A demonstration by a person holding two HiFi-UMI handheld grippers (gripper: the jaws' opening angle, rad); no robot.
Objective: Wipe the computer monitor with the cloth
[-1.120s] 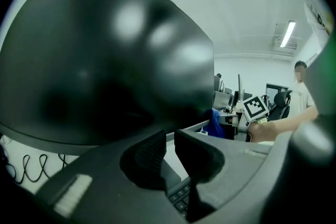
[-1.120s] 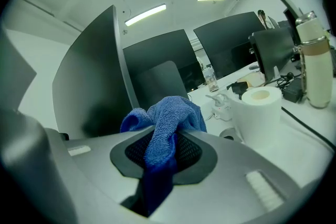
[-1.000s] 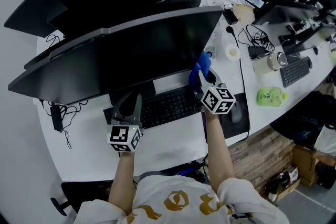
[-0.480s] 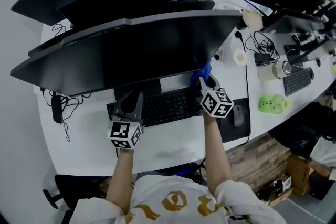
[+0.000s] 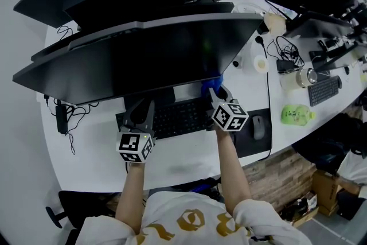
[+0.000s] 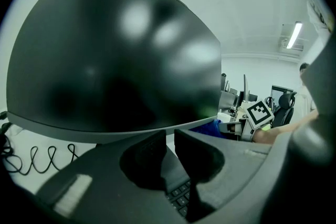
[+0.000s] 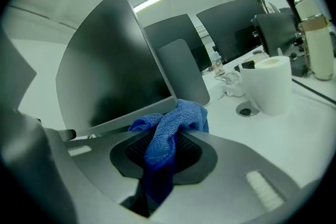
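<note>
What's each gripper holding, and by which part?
Right gripper grips the blue cloth by a bunched fold, ends loose. Left gripper holds nothing, jaws nearly together.

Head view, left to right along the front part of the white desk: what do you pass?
In order: black power adapter with cables → left tool → right tool, shut on the blue cloth → dark computer mouse → green plastic bottle.

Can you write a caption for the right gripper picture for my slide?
Right gripper shut on a blue cloth, held at the dark monitor's lower corner.
</note>
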